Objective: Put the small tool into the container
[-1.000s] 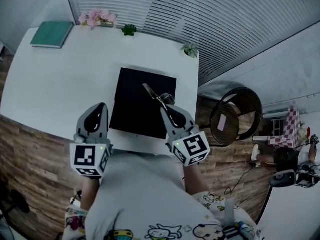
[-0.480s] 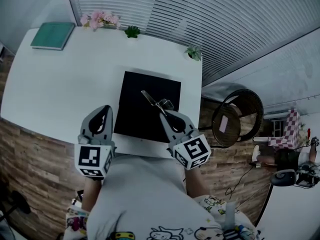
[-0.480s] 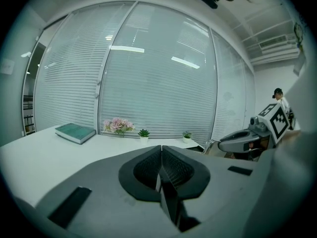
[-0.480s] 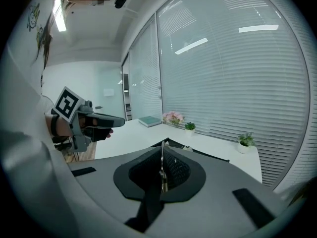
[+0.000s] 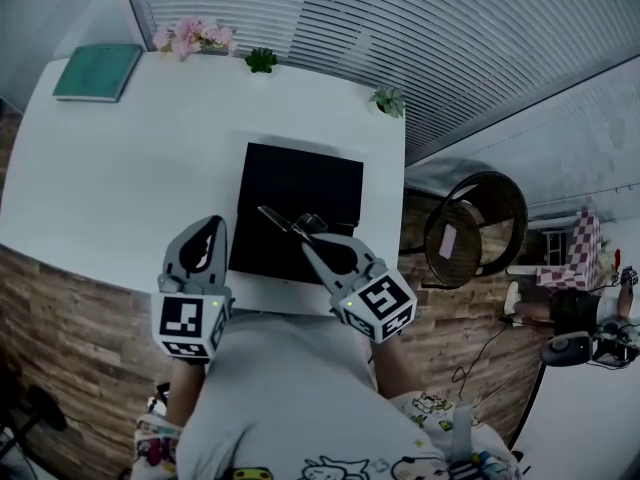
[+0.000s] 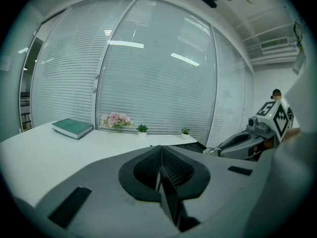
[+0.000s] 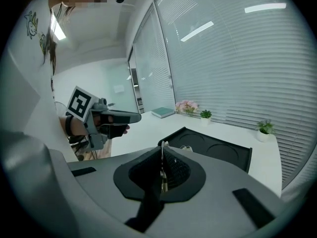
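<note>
right gripper (image 5: 308, 238) swung left, pinching a thin, perhaps metal tool (image 5: 278, 217).

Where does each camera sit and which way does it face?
Head view: on the person's head, steeply down on the white table and black tray; shows left gripper, right gripper, shirt.
Left gripper view: on the left gripper, facing the blinds; its shut jaws show.
Right gripper view: on the right gripper, facing the tray; jaws shut on a thin tool.
Both gripper views share the flowers.
</note>
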Demonstrator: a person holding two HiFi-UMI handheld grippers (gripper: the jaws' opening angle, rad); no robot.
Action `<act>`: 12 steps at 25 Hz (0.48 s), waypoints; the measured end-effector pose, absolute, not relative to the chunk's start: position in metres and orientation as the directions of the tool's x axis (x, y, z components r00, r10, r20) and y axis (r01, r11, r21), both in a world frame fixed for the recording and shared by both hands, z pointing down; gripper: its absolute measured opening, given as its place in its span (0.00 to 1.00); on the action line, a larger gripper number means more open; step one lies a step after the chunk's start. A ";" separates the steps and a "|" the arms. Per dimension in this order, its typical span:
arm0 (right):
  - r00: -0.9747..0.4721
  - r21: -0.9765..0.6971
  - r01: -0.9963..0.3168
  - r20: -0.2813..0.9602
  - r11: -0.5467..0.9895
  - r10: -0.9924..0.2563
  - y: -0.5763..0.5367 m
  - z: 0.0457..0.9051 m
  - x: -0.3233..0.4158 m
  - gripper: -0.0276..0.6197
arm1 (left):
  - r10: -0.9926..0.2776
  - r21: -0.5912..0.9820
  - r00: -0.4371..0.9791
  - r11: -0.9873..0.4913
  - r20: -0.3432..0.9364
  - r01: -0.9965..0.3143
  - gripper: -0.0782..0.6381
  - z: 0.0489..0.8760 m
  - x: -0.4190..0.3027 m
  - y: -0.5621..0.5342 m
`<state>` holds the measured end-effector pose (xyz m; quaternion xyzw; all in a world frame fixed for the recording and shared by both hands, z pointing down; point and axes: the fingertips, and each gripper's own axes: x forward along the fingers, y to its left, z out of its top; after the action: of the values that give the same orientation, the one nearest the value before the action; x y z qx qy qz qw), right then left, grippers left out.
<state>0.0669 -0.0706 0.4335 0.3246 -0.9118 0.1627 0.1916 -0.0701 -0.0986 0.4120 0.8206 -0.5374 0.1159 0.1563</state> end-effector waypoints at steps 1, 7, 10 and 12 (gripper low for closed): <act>-0.721 -0.184 -0.648 0.461 0.739 -0.517 -0.068 0.436 0.066 0.05 | -0.844 0.135 0.398 -0.375 0.360 -0.917 0.12 0.413 -0.070 -0.098; -0.738 -0.241 -0.619 0.505 0.748 -0.448 -0.060 0.453 0.064 0.05 | -0.831 0.146 0.411 -0.385 0.373 -0.911 0.12 0.419 -0.065 -0.097; -0.746 -0.258 -0.603 0.519 0.755 -0.417 -0.058 0.461 0.065 0.05 | -0.825 0.150 0.418 -0.391 0.381 -0.908 0.12 0.424 -0.062 -0.095; -0.753 -0.273 -0.587 0.531 0.762 -0.389 -0.059 0.466 0.065 0.05 | -0.819 0.153 0.423 -0.395 0.387 -0.906 0.12 0.427 -0.060 -0.095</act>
<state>0.0648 -0.0586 0.4659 0.2678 -0.9107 0.2171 0.2277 -0.0603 -0.0951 0.4267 0.8258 -0.5222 0.1254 0.1723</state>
